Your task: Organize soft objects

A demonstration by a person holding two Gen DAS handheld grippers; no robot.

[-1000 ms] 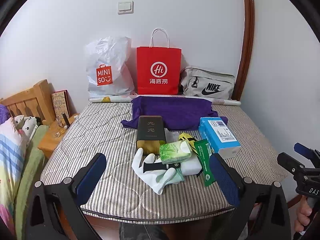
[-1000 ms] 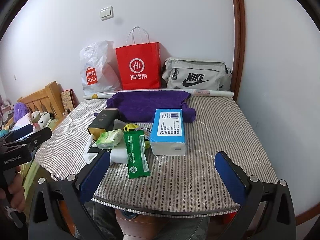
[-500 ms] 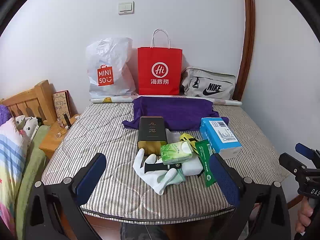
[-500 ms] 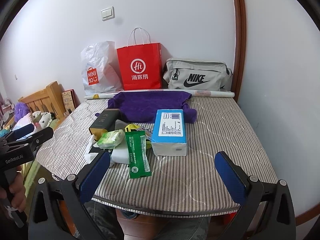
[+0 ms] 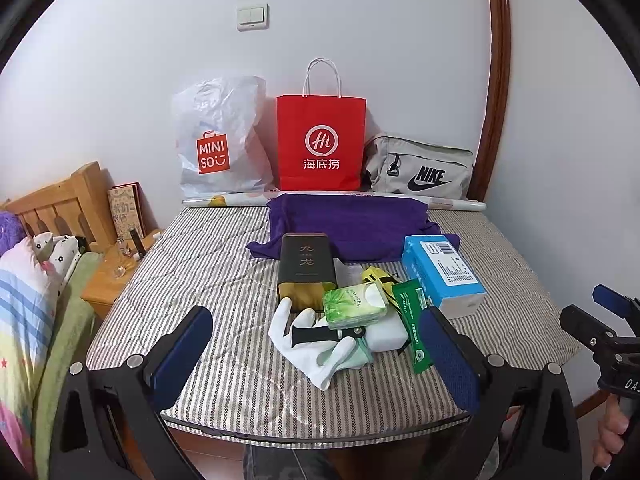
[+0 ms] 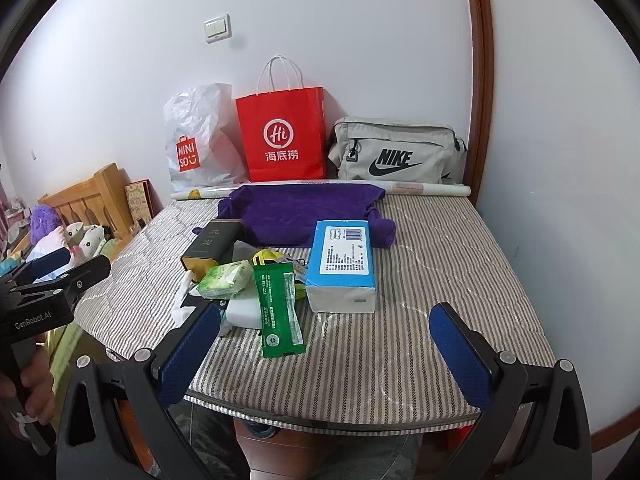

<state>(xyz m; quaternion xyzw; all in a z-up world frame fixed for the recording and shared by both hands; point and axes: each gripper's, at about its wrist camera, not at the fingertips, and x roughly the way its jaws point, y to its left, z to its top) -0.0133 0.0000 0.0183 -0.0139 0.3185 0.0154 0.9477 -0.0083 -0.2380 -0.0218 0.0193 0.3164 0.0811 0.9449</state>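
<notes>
While both handheld grippers hover at the near edge of a grey-and-white striped mattress [image 5: 208, 264], a small heap of household items lies between them and the wall. The left gripper [image 5: 316, 344], with blue padded fingers [image 5: 182, 342], stands spread wide and holds nothing; the right gripper [image 6: 326, 344] is likewise spread wide and empty, its blue pads [image 6: 460, 354] clear of every object. A white fabric glove [image 5: 316, 350] lies nearest the left gripper, with a black strap-like piece [image 5: 316, 332] across it. A soft green tissue pack [image 5: 354, 305] rests partly on the glove and on a white rectangular block [image 5: 388, 336]. Just behind stands a dark rectangular tin with gold characters [image 5: 306, 268]. A flat green sachet [image 6: 278, 308] lies beside the block, touching a yellow-and-black item [image 5: 378, 278] that is largely hidden. A blue-and-white box of tissues [image 6: 344, 264] sits to the right of the sachet. A purple towel [image 5: 348, 226] is spread further back, its edge under the tin. Against the wall stand a white plastic shopping bag [image 5: 218, 140], a red paper carrier bag [image 5: 320, 148] and a grey fabric pouch with a black logo [image 5: 420, 170]. A hand [image 6: 34, 384] grips the left tool's handle at the edge of the right wrist view.
</notes>
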